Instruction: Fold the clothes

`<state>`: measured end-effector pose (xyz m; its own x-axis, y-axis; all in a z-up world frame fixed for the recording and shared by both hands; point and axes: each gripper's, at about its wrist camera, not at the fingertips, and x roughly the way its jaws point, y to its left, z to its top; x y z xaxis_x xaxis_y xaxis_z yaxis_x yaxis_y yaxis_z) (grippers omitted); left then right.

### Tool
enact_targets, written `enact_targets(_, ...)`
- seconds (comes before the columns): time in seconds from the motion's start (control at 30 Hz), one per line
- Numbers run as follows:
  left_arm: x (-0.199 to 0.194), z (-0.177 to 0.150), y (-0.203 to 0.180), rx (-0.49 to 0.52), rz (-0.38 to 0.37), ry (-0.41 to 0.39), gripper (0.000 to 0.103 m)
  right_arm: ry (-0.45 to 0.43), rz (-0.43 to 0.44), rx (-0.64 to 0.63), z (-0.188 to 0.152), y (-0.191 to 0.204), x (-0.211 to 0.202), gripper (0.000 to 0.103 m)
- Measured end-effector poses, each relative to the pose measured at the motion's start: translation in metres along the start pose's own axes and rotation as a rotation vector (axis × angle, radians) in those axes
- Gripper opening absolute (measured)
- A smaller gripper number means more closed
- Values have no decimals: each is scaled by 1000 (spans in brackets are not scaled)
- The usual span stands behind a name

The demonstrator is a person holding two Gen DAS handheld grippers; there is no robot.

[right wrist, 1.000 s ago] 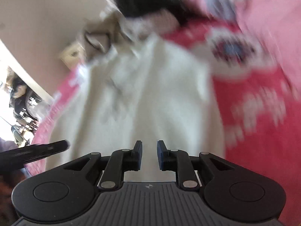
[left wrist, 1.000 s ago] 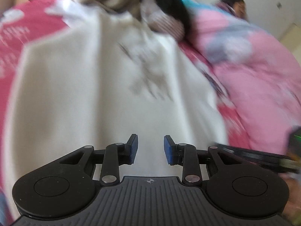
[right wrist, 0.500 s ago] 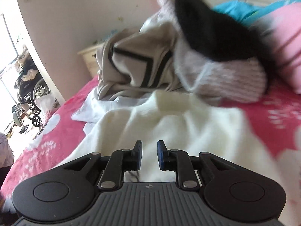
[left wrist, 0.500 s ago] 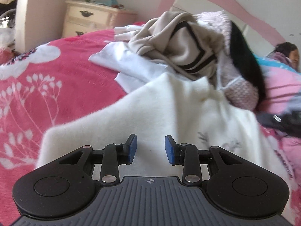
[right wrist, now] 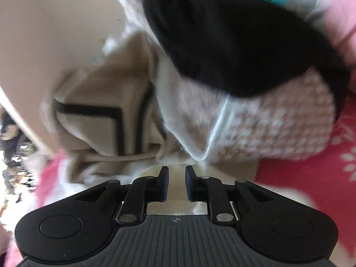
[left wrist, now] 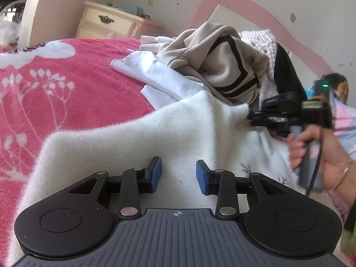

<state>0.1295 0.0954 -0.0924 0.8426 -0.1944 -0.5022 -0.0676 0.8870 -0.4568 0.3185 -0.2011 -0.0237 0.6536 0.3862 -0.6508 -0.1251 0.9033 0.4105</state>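
left claw (left wrist: 178,174) hovers part-open and empty over the fluffy cream sweater (left wrist: 138,142) spread on the pink bed (left wrist: 66,93). right claw (right wrist: 177,182), jaws narrowly apart, reaches the sweater's far edge; whether it grips is unclear. its view is blurred, clothes pile (right wrist: 200,89) smeared.

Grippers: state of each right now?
Left gripper: open, empty, over the sweater.
Right gripper: jaws nearly closed at the sweater's corner; whether it grips cannot be told.
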Motion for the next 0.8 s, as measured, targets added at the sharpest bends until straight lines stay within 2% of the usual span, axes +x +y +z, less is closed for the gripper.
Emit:
enact_targets(0.03,0,0,2,-8,-6,-3,35,46,28,-26,-1,1,-14,21)
enact_targets(0.1,0,-1,5,-25,-19,-9,35,181,32,-95,-12,1,-27,31)
enact_targets(0.17,0,-1,5,-30,-23,-14,35,285,-41,-141,-27,-6,-19,31)
enact_targets(0.2,0,-2,5,-31,-23,-16,35,302,-85,-162,-31,-10,-11,30)
enact_targets(0.23,0,-2,4,-31,-24,-17,36,294,-135,-169,-33,-19,-1,28)
enact_targets(0.27,0,-2,4,-32,-25,-17,36,256,-160,-143,-31,-28,6,19)
enact_targets(0.3,1,-2,5,-33,-27,-18,36,216,-182,-113,-27,-37,13,15)
enact_targets(0.37,1,-2,6,-39,-33,-20,36,83,-236,29,-17,-50,8,15)
enact_targets(0.43,0,-3,8,-49,-40,-22,36,18,-198,112,-12,-51,-6,19)
enact_targets(0.47,0,-3,9,-55,-46,-24,36,19,-162,98,-13,-44,-16,19)
enact_targets(0.5,0,-3,10,-61,-51,-25,36,50,-132,67,-16,-36,-24,20)
enact_targets(0.6,0,-2,13,-77,-65,-28,36,282,-26,-46,-38,-10,-31,22)
enact_targets(0.67,1,-2,14,-78,-68,-30,36,409,-36,-99,-59,1,-15,22)
enact_targets(0.7,1,-2,13,-78,-68,-31,36,430,-72,-117,-65,2,-1,21)
enact_targets(0.8,1,-3,13,-77,-69,-34,36,324,-85,-68,-59,-4,31,18)
